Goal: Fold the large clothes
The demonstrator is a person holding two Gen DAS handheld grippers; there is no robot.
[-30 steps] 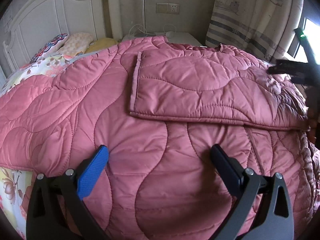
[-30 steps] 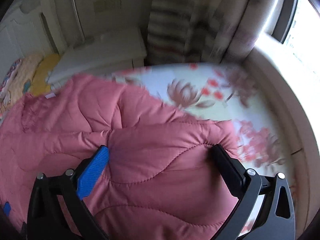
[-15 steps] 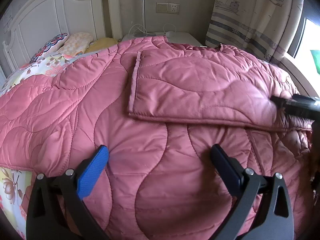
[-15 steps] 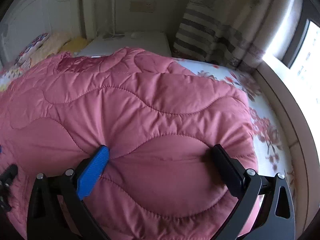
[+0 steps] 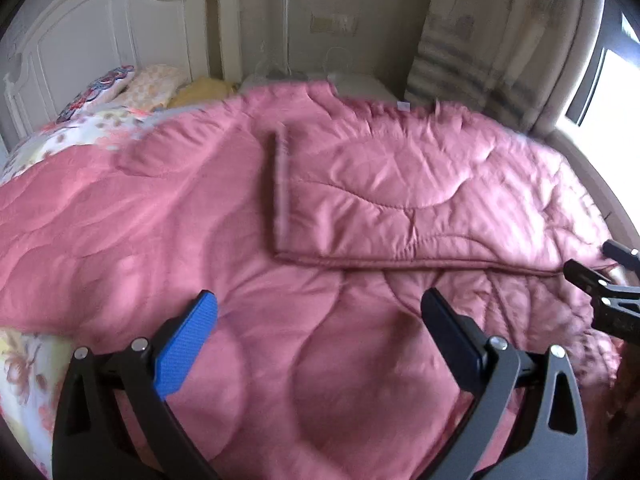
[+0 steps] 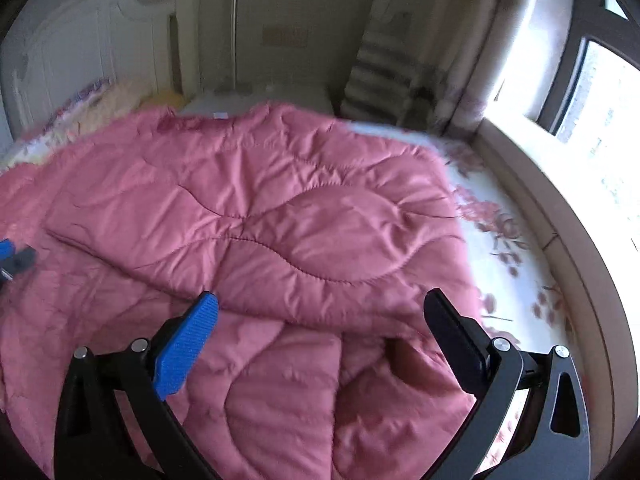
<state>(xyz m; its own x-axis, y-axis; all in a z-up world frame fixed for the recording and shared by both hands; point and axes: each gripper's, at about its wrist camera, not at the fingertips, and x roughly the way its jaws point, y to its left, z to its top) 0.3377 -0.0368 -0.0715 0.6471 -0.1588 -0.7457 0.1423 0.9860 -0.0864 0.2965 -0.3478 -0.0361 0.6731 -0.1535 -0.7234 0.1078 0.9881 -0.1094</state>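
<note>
Both of our grippers, left gripper (image 5: 318, 320) and right gripper (image 6: 320, 320), hang spread wide and empty over the pink quilt (image 5: 248, 248), a puffy satin cover with wavy stitching, one corner folded flat across the flowered bedsheet (image 6: 516, 264).

Both grippers (image 5: 318, 324) (image 6: 320, 324) wide apart, empty

open room between both sets of jaws, above the pink quilt (image 5: 320, 360); folded flap (image 6: 280, 232) just ahead, windowsill (image 6: 560, 208) right.
</note>
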